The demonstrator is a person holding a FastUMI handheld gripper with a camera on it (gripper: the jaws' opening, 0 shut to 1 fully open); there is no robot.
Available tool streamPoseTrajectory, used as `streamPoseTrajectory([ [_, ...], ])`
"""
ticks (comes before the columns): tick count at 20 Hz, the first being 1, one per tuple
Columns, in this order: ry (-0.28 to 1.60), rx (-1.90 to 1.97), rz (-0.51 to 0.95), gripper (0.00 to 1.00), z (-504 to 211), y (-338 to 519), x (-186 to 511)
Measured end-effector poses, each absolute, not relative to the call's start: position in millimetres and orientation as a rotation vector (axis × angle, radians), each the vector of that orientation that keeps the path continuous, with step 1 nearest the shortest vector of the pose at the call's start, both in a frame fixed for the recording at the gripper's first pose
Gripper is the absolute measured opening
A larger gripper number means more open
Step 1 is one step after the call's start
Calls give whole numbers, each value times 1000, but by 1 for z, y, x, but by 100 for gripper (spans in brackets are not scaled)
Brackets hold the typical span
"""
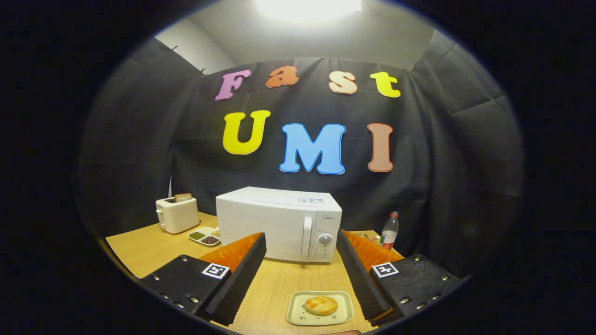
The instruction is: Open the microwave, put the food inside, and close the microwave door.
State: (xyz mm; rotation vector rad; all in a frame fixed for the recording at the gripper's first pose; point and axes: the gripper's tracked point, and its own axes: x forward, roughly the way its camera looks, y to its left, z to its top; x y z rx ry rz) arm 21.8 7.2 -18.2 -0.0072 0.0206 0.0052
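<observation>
A white microwave [278, 222] stands on the wooden table [139, 249] beyond my fingers, its door shut and the vertical handle [306, 238] beside the dial panel. A small pale plate [298, 314] carrying a round golden bun [321, 305] lies on the table low between my fingers, closer to the right one. My gripper [301, 249] hovers above the table, open wide, with nothing held between its black ribbed fingers [240, 272].
A white toaster [177, 214] with a slice of bread in it stands at the back left. A divided dish of condiments [204, 236] lies between toaster and microwave. A plastic bottle with a red cap [389, 231] stands to the right of the microwave.
</observation>
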Motion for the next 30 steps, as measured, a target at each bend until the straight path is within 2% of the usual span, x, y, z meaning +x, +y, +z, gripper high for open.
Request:
streamPoseTrajectory([
  [7, -1, 43, -1, 96, -28, 1, 70],
  [12, 48, -26, 12, 96, -57, 9, 112],
  [26, 145, 33, -81, 96, -120, 6, 236],
  [27, 148, 38, -92, 89, -122, 3, 244],
  [30, 172, 88, -81, 88, -136, 8, 264],
])
